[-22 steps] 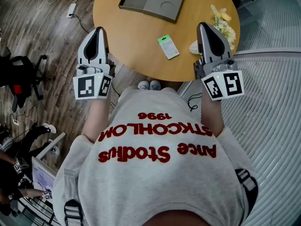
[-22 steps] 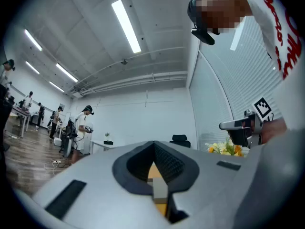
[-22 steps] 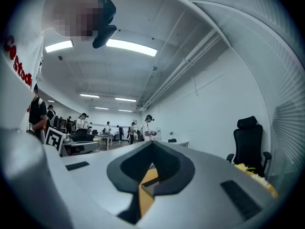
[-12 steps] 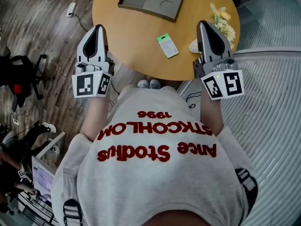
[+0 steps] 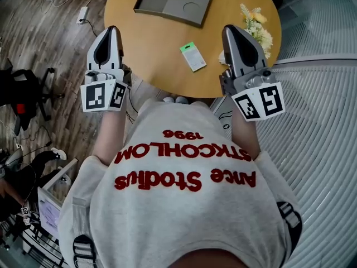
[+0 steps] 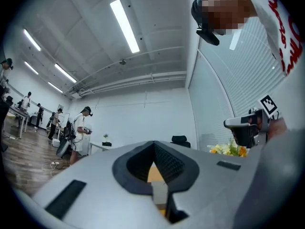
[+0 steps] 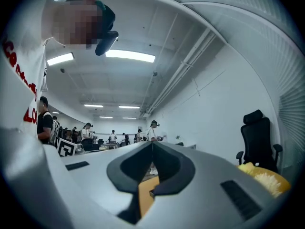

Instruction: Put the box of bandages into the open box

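Note:
A small white box of bandages with a green end [image 5: 193, 56] lies flat on the round wooden table [image 5: 145, 43]. The open grey box [image 5: 173, 2], lid folded out, sits at the table's far side. My left gripper [image 5: 111, 29] hovers over the table's left edge with its jaws shut and nothing in them. My right gripper [image 5: 231, 30] hangs above the right edge, right of the bandage box, shut and empty too. Both gripper views look level over the room, with the jaw tips meeting at the left gripper [image 6: 154, 144] and the right gripper [image 7: 152, 144].
A bunch of white and yellow flowers [image 5: 255, 24] stands at the table's right edge beside my right gripper. A curved white slatted wall [image 5: 318, 110] runs at the right. Cables and a black chair [image 5: 25, 88] are on the wood floor at left. Other people stand far off.
Both grippers have drifted a little up and left in the head view, staying shut. The boxes on the table lie as before.

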`<state>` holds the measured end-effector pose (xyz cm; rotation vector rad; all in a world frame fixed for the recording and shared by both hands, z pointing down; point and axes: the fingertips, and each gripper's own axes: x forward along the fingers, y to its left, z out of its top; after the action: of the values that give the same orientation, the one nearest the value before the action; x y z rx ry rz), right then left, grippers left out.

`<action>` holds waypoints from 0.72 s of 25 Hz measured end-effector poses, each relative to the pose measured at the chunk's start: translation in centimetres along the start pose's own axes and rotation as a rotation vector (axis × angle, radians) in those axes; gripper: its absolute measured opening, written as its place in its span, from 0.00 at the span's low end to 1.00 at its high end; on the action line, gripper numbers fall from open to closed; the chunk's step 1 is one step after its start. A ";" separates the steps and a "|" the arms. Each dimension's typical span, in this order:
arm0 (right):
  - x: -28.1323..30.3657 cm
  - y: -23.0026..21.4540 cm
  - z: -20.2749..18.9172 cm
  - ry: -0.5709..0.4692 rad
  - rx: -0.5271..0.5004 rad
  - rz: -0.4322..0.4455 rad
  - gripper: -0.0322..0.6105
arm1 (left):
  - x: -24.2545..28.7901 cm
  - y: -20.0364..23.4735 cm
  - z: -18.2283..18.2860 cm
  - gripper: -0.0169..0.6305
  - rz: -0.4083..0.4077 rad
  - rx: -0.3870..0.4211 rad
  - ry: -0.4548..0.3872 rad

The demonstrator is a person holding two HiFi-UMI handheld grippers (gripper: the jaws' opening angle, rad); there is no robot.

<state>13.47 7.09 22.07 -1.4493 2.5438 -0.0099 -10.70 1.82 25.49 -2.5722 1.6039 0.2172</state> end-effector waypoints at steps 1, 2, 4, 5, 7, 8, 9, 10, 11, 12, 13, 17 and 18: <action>0.1 -0.1 0.0 0.000 0.009 0.008 0.06 | 0.4 -0.1 0.2 0.02 0.002 0.004 -0.004; 0.1 -0.2 0.1 0.004 0.018 0.022 0.06 | 0.7 -0.2 0.4 0.02 0.004 0.007 -0.007; 0.4 0.0 0.0 0.018 0.034 0.068 0.06 | 1.5 -0.6 0.7 0.02 -0.003 0.014 -0.010; 0.6 0.1 -0.1 0.021 0.041 0.093 0.06 | 1.9 -0.8 0.9 0.02 -0.012 0.019 -0.011; 1.3 0.0 -0.3 0.029 0.048 0.110 0.06 | 2.7 -0.8 0.9 0.02 -0.029 0.031 -0.012; 1.6 0.0 -0.5 0.038 0.047 0.100 0.06 | 2.9 -0.6 0.8 0.02 -0.033 0.035 -0.009; 1.8 -0.1 -0.7 0.051 0.046 0.085 0.06 | 3.2 -0.3 0.6 0.02 -0.036 0.035 -0.007; 2.0 -0.2 -0.9 0.067 0.051 0.072 0.06 | 3.6 0.0 0.3 0.02 -0.039 0.033 -0.005; 2.4 -0.3 -1.0 0.084 0.061 0.063 0.06 | 4.1 0.3 0.0 0.02 -0.044 0.028 -0.005; 3.0 -0.3 -1.0 0.099 0.071 0.057 0.06 | 4.7 0.6 -0.3 0.02 -0.051 0.024 -0.004; 3.6 -0.4 -0.8 0.112 0.073 0.052 0.06 | 5.4 0.9 -0.6 0.02 -0.062 0.020 -0.002; 6.9 -0.3 0.1 0.123 0.026 0.023 0.06 | 7.7 2.4 -1.4 0.02 -0.107 0.024 0.008; 7.7 -0.3 0.1 0.118 0.021 0.016 0.06 | 8.2 3.0 -1.6 0.02 -0.113 0.020 0.007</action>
<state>9.93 0.33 20.63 -1.4611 2.6402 -0.1227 -9.72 -7.00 25.59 -2.6404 1.4491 0.1820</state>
